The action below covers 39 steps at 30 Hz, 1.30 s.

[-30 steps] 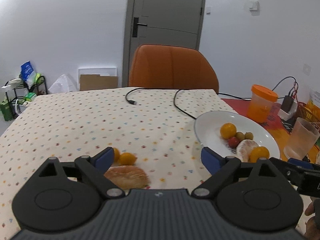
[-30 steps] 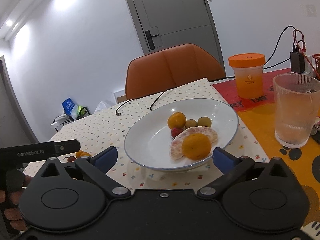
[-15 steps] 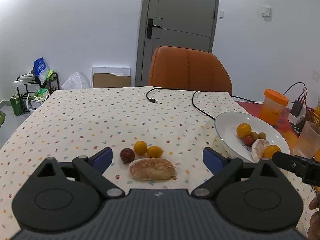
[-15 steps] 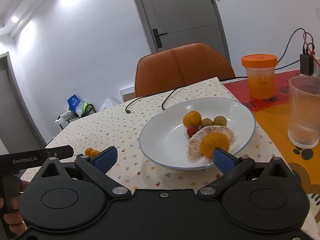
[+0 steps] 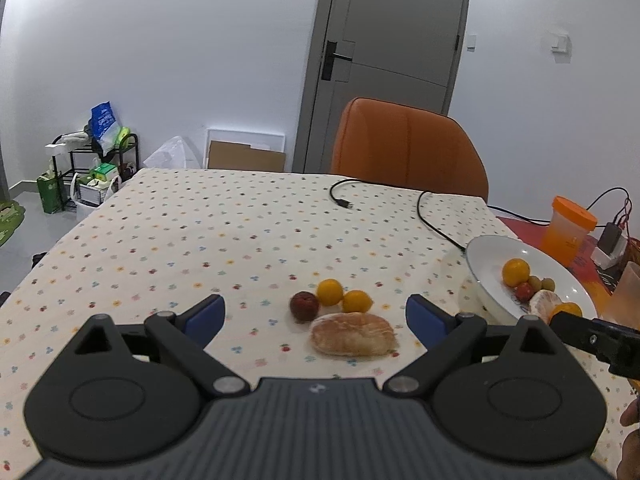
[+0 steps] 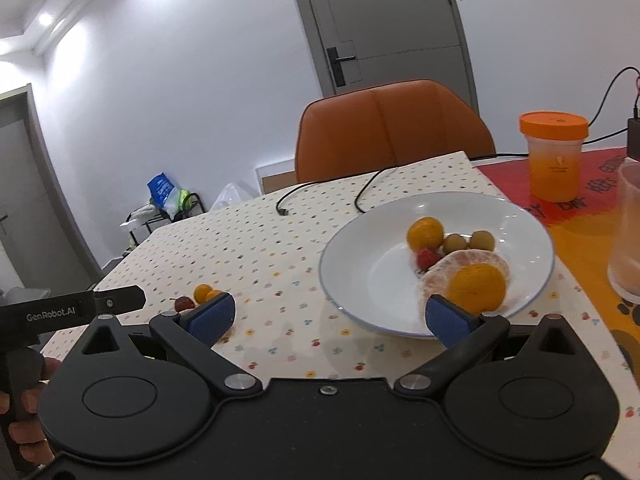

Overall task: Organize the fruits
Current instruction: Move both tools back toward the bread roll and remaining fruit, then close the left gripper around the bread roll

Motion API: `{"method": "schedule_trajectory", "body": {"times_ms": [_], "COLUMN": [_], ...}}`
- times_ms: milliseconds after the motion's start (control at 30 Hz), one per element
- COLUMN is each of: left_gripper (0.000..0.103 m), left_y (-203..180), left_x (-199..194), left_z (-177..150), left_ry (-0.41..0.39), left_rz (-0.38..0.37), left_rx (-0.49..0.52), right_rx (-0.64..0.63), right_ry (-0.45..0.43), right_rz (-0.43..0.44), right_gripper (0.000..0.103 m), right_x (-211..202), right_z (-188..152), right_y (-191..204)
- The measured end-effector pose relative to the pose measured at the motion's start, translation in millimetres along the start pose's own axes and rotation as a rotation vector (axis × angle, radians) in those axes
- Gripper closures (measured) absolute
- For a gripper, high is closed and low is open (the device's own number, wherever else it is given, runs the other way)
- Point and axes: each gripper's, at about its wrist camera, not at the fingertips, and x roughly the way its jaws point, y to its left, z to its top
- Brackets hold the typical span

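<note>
As the left gripper [image 5: 314,314] is drawn back with jaws wide and empty, a dark red plum [image 5: 304,305], two small orange citrus fruits [image 5: 330,291] and what may be a bread roll [image 5: 353,334] are revealed on the dotted tablecloth [image 5: 200,240]. The wide white plate [image 6: 360,280] of fruit is faced by the right gripper [image 6: 328,318], likewise spread and empty; loose fruit remains to be plated.

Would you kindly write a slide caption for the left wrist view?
Open left hand-held gripper faces a bread roll, two yellow fruits and a dark red fruit on the dotted tablecloth.
</note>
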Motion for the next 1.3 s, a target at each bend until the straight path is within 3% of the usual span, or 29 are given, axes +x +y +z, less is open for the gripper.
{"method": "schedule_trajectory", "body": {"times_ms": [700,1033,1300], "left_gripper": [0.007,0.007,0.007], "left_y": [31,16,-4], "left_x": [-1,15,34], "left_z": [-6,-10,-15], "left_ry": [-0.013,0.019,0.049], "left_rz": [-0.010,-0.032,-0.045], "left_rx": [-0.025,0.008,0.042], "right_rx": [-0.052,-0.081,-0.076], "right_ry": [0.030,0.051,0.063], "right_rz": [0.045,0.087,0.092], "right_gripper": [0.000,0.006,0.016], "right_x": [18,20,27], "right_z": [-3,-5,-2], "right_y": [37,35,24]}}
